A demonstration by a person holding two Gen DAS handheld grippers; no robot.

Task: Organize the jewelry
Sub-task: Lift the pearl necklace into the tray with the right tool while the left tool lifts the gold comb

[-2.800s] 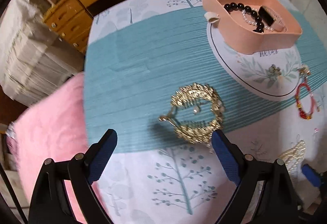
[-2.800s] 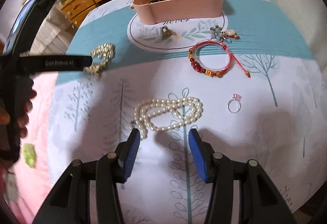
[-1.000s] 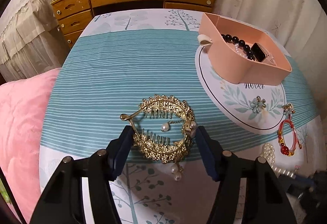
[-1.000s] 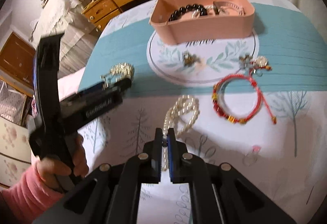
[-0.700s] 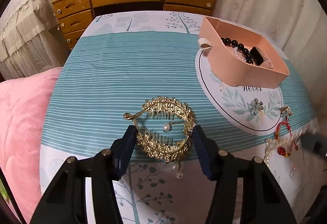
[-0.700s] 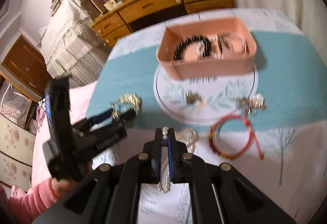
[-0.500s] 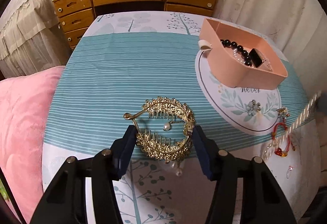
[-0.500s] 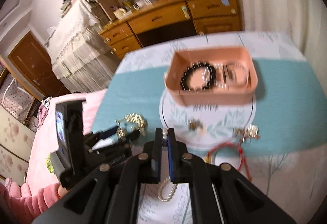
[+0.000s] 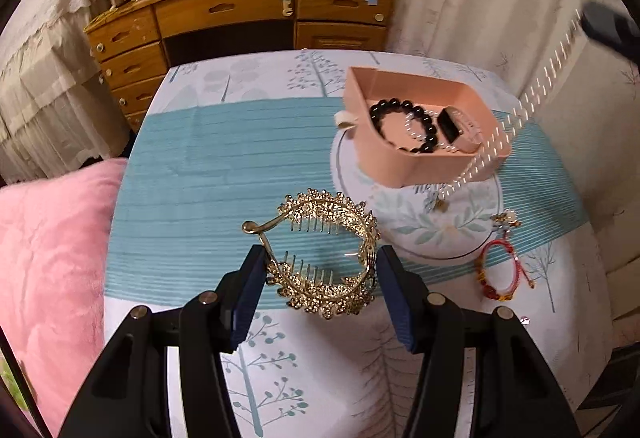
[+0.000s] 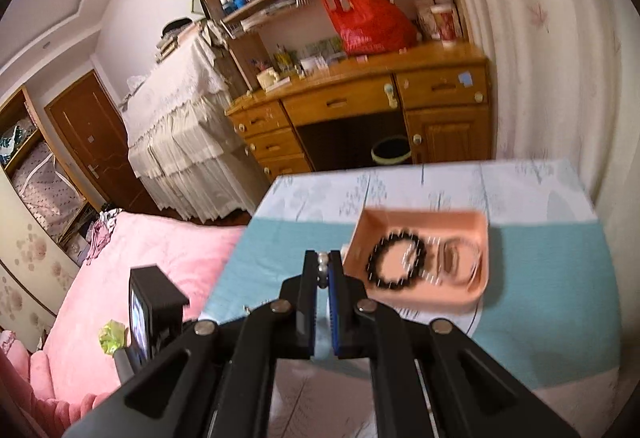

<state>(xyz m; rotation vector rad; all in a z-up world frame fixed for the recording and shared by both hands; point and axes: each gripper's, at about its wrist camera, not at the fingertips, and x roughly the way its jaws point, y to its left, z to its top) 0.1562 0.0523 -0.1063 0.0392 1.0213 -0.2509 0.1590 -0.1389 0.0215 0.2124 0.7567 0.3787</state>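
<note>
My left gripper point(image 9: 320, 270) is shut on a gold leaf-shaped hair comb point(image 9: 324, 258) and holds it above the tablecloth. My right gripper point(image 10: 323, 270) is shut on a white pearl necklace point(image 10: 322, 259), raised high; in the left wrist view the strand point(image 9: 516, 110) hangs blurred from the upper right, down across the pink tray point(image 9: 404, 166). The pink tray point(image 10: 476, 294) holds a black bead bracelet point(image 9: 396, 106), a thin pearl bracelet and a watch. A red beaded bracelet point(image 9: 500, 270) lies on the cloth at the right.
The table has a white and teal tablecloth point(image 9: 224, 158). Small brooches point(image 9: 506, 218) lie near the tray. A pink quilt point(image 9: 48, 250) lies to the left. A wooden desk point(image 9: 240, 14) stands behind the table, a curtain at the right.
My right gripper closed on the pearl necklace and lifted it high off the cloth. My left gripper closed on the gold hair comb and raised it.
</note>
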